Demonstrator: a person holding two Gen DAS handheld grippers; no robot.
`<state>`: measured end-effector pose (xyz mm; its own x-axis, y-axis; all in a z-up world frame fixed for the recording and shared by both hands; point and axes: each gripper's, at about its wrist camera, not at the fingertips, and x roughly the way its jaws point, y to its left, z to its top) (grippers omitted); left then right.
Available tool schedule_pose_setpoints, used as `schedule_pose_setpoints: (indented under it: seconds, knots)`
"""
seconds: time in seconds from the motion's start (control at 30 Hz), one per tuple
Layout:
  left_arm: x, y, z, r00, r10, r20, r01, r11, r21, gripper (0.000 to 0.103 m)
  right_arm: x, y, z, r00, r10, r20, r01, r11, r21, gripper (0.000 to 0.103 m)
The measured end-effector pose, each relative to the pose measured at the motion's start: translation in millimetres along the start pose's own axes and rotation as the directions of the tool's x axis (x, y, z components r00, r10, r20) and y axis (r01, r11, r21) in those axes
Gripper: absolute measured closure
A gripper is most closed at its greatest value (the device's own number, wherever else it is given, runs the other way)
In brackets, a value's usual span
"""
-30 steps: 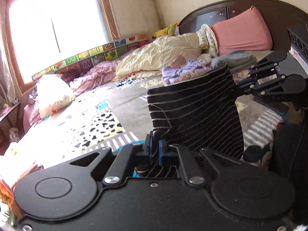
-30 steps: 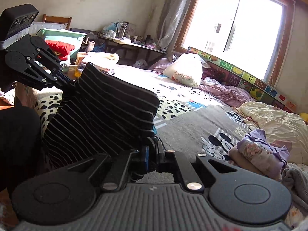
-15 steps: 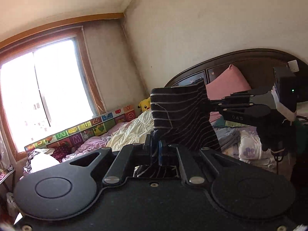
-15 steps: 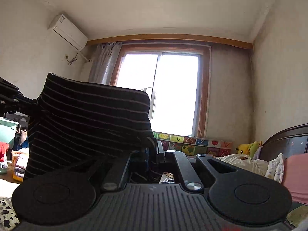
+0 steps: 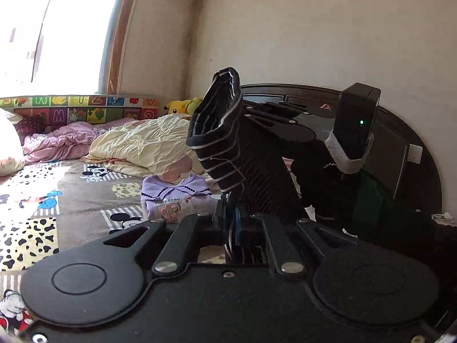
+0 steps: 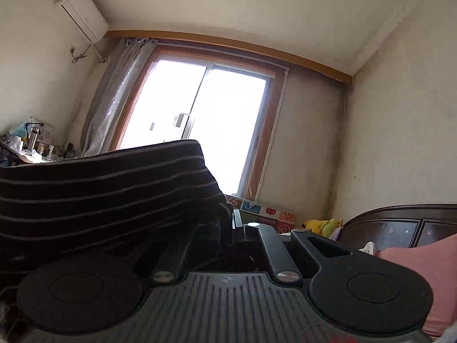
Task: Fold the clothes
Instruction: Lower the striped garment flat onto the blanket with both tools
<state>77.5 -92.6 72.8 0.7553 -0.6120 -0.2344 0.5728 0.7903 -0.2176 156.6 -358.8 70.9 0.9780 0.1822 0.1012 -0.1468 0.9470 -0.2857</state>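
Black knit cloth with thin white stripes (image 5: 242, 154) hangs stretched between your two tools, raised above the cartoon-print bedsheet (image 5: 71, 200). Your left gripper (image 5: 232, 217) is clamped tight on one edge of it, while your right gripper (image 6: 231, 223), pointing toward the bright window (image 6: 200, 125), pinches another edge just as firmly. Beyond the garment lie a folded lilac top (image 5: 174, 197), a cream quilt (image 5: 142, 145) and a dark wooden headboard (image 5: 400, 148)

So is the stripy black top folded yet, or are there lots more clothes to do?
Not yet. The black knitted top with thin white stripes is held up in the air, pinched by the left hand-held gripper and the right hand-held gripper. A lilac printed top looks folded on the bed. The rumpled pink cloth still waits.
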Motion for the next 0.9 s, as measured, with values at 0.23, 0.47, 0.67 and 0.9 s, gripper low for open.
schedule_pose_setpoints:
  seconds: [0.23, 0.47, 0.67, 0.9]
  knots:
    - [-21.0, 98.1, -71.2, 0.975, 0.134, -0.176, -0.201, 0.87, -0.451, 0.099, 97.9, 191.5, 19.9, 0.892, 0.452, 0.009, -0.419, 0.833, -0.362, 0.095]
    - [-47.6, 133.0, -138.7, 0.895, 0.11, -0.433, -0.34, 0.796, -0.5, 0.088, 85.4, 368.0, -51.7, 0.535, 0.733, -0.42, -0.82, 0.33, -0.468, 0.094]
    - [-78.6, 164.6, -135.2, 0.898, 0.237, -0.371, -0.409, 0.761, -0.504, 0.061, 54.0, 275.9, -64.3, 0.62, 0.666, -0.415, -0.702, 0.707, 0.085, 0.054]
    - [-104.6, 222.4, -152.5, 0.798, 0.461, -0.388, -0.6, 0.664, -0.446, 0.061, -28.8, 147.1, -164.6, 0.608, 0.654, -0.45, -0.09, 0.619, 0.78, 0.051]
